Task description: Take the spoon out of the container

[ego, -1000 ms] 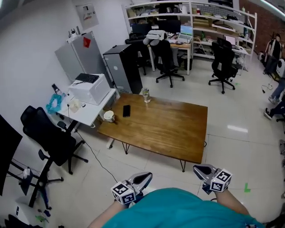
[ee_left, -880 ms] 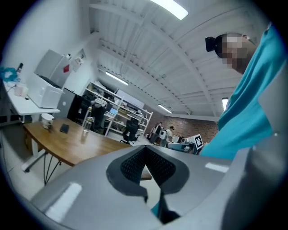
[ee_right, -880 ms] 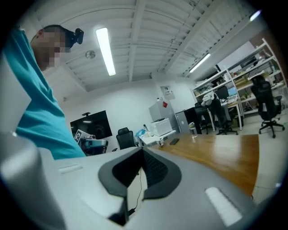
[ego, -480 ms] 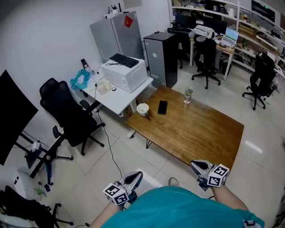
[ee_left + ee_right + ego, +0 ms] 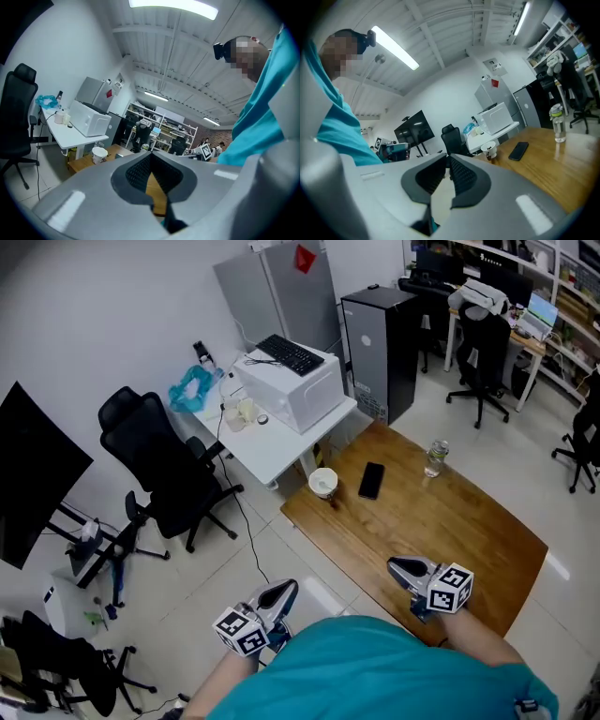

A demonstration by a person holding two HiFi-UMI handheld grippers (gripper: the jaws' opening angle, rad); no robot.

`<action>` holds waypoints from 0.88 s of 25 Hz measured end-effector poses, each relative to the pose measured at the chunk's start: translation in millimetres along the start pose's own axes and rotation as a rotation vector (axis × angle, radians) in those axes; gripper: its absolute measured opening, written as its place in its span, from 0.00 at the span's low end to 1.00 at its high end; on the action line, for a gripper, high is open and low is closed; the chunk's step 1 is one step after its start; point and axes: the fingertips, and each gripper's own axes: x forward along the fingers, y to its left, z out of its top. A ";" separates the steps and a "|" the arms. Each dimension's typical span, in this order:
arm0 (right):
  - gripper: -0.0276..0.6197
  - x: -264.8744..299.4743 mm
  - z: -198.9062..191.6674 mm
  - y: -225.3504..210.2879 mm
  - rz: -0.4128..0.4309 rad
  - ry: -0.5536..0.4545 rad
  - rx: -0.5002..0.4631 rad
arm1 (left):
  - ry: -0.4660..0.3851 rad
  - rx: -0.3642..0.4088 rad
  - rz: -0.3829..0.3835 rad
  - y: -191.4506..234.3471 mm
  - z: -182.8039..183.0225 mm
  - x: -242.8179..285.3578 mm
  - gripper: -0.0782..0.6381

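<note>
A white cup (image 5: 322, 483) stands near the left corner of the wooden table (image 5: 441, 521). It also shows in the left gripper view (image 5: 99, 153) and the right gripper view (image 5: 488, 149). The spoon is too small to make out in it. My left gripper (image 5: 285, 590) is held low by my body, off the table's near side, shut and empty. My right gripper (image 5: 396, 567) hovers over the table's near edge. Its jaws are starting to open, the tips still almost together, with nothing between them. Both grippers are well short of the cup.
A black phone (image 5: 371, 480) and a water bottle (image 5: 435, 458) lie on the table beyond the cup. A white side desk (image 5: 281, 442) with a printer (image 5: 291, 381) abuts the table's far left. A black office chair (image 5: 159, 465) stands left of it.
The head view has swung left and come nearer, so the table now sits at the right and closer. Both grippers stay low by my body; the right one now reaches the table's edge.
</note>
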 end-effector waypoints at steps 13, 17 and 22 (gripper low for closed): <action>0.28 244.4 -38.7 -177.7 -0.302 0.130 0.278 | 0.065 -0.013 -0.221 206.1 33.2 13.6 0.11; 0.38 286.4 -68.5 -237.5 -0.440 0.137 0.487 | 0.096 -0.042 -0.280 247.8 37.9 7.1 0.11; 0.37 298.8 -109.6 -282.7 -0.578 0.146 0.637 | 0.113 -0.050 -0.278 285.2 32.3 -5.2 0.11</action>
